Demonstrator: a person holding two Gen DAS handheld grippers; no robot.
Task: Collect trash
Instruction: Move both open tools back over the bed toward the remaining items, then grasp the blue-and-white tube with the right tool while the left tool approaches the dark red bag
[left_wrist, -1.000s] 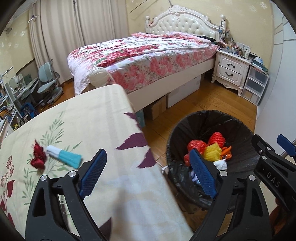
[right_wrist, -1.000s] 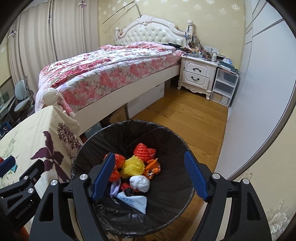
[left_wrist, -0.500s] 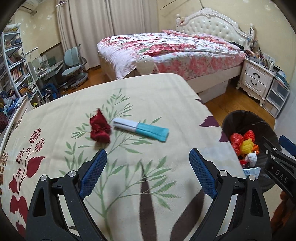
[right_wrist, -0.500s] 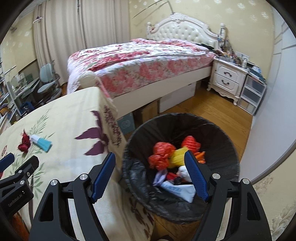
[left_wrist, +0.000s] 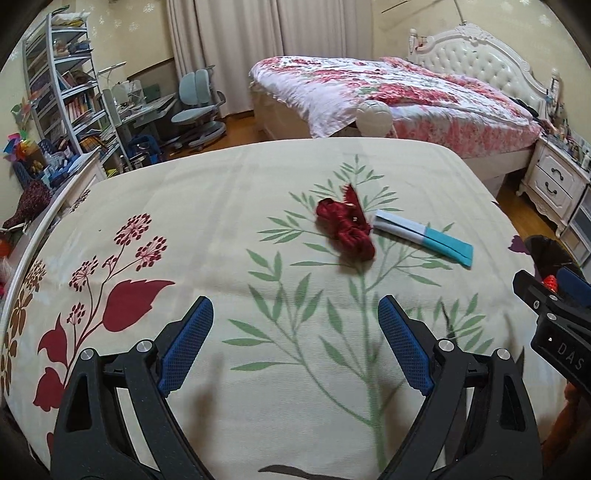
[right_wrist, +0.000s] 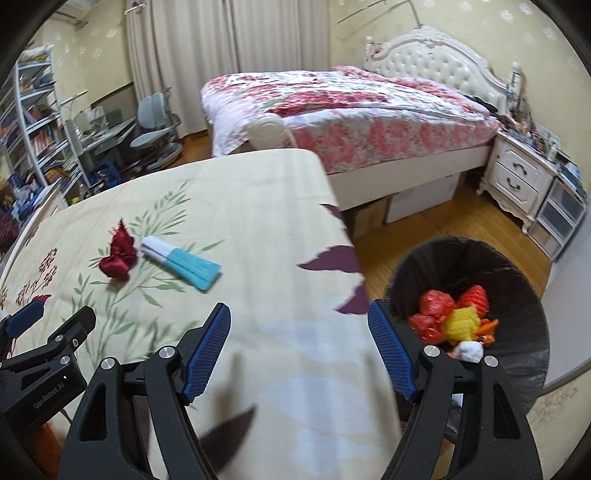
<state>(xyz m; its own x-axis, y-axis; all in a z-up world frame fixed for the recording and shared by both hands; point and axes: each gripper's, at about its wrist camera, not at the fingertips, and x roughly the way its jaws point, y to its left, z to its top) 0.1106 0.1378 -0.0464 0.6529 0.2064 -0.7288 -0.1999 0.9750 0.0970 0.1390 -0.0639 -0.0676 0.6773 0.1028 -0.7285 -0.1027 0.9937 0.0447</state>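
Two pieces of trash on a table covered in a cream floral cloth: a crumpled red wrapper and a white-and-teal packet, just beside each other, near the middle towards the far side, with bare cloth all round them. Left gripper above the near part of the cloth, released, blue pads well apart, nothing between them. Right gripper over the table's right edge, likewise released and empty. Just off that edge, down on the wooden floor: a black-lined bin holding red, yellow and white scraps. Beyond the table's far edge, a bed with a flowered quilt; to the right a white nightstand; to the left a desk chair and bookshelves
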